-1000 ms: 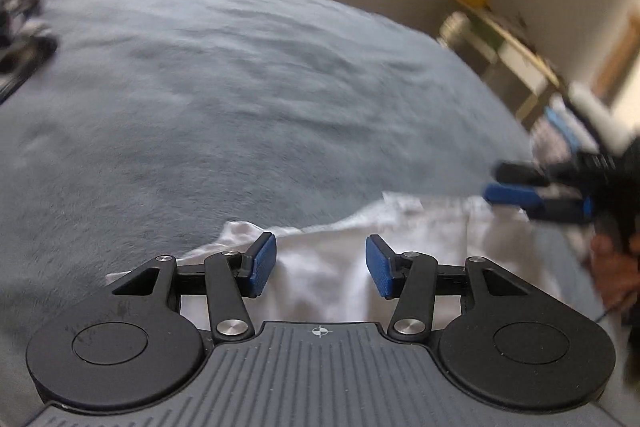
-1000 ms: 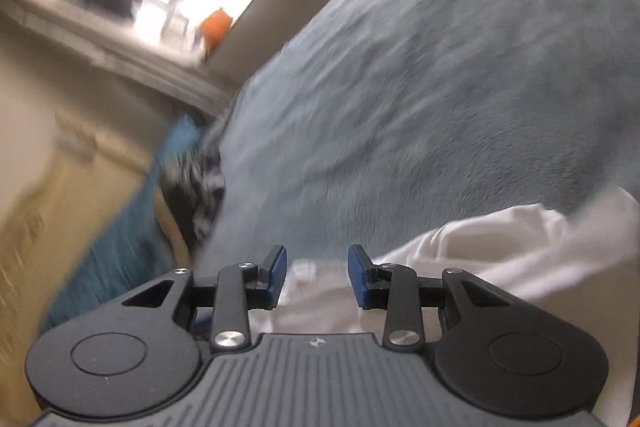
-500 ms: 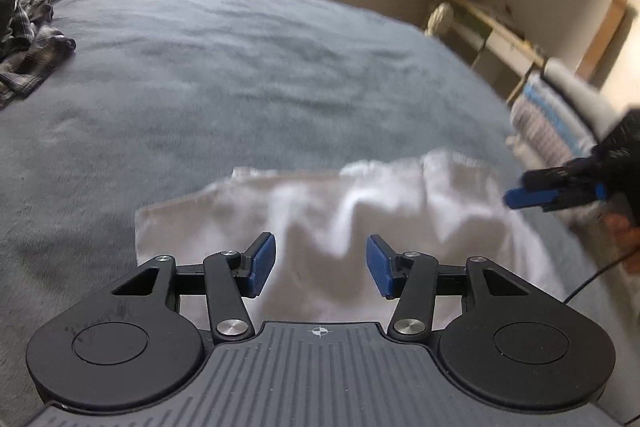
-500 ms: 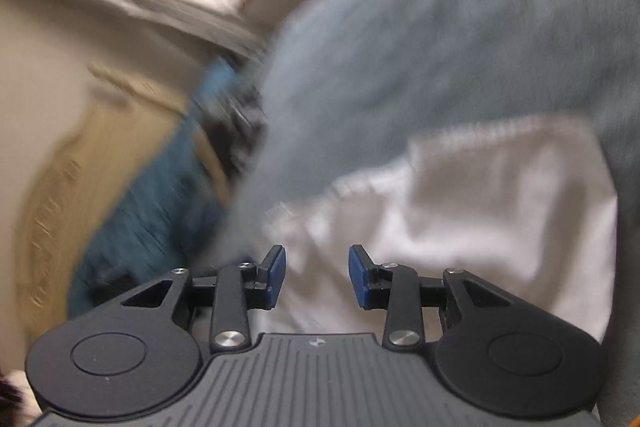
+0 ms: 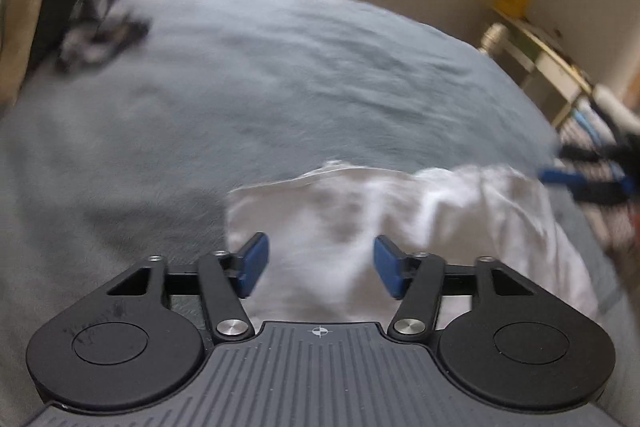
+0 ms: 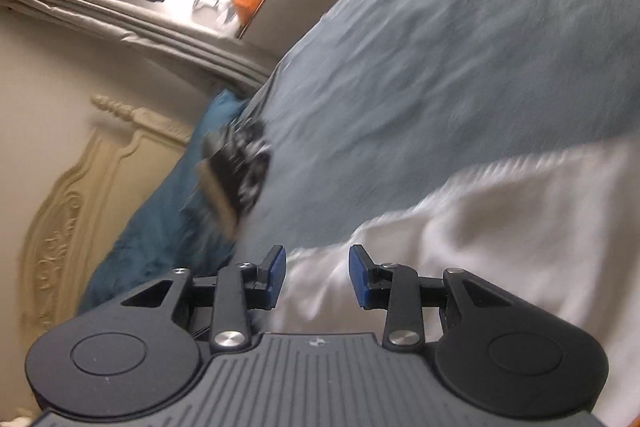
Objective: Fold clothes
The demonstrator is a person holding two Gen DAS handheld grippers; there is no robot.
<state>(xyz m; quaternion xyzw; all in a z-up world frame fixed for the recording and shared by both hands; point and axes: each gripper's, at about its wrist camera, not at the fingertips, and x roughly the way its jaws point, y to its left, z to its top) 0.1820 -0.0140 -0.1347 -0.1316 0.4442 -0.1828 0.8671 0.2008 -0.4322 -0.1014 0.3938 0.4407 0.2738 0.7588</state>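
Lying rumpled on the grey-blue plush bedspread (image 5: 280, 75), the white cotton garment (image 5: 440, 219) sits beneath both spread-fingered, empty tools: left gripper (image 5: 320, 263), right gripper (image 6: 317, 275). Judged best: pinch opposite edges, keeping layers smooth.

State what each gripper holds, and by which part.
Nothing: the left gripper and right gripper are open above the crumpled white cotton garment.
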